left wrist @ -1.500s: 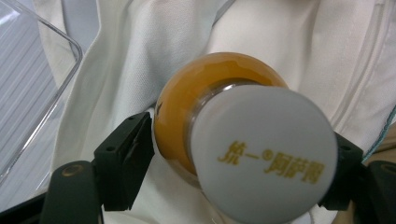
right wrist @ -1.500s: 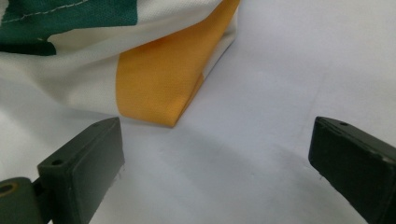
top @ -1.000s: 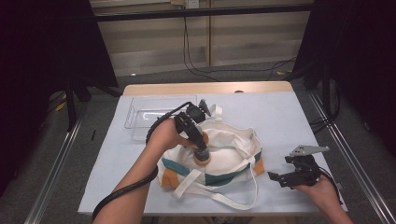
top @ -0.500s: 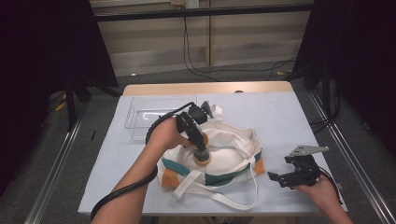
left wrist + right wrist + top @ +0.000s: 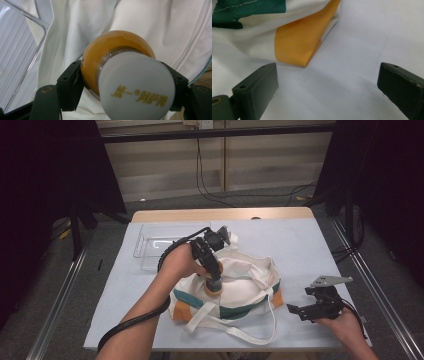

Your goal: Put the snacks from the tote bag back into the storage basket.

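Note:
A white canvas tote bag (image 5: pixel 240 285) with green and orange panels lies on the table, its straps loose toward the near edge. My left gripper (image 5: pixel 214 281) points down over the bag's mouth, shut on a small orange bottle (image 5: pixel 117 55) with a white cap (image 5: pixel 136 86) printed in gold characters. The bottle (image 5: pixel 215 288) hangs just above the white lining (image 5: pixel 155 27). At the near right, my right gripper (image 5: pixel 300 311) stands open above the table, with the bag's orange corner (image 5: pixel 297 42) just ahead of its jaws and nothing between them.
A clear plastic tray (image 5: pixel 156 245) sits at the back left of the table, close to the bag; its edge (image 5: pixel 35 50) also appears in the left gripper view. Bare pale-blue tabletop (image 5: pixel 300 245) stretches to the back right. Metal rails run along both table sides.

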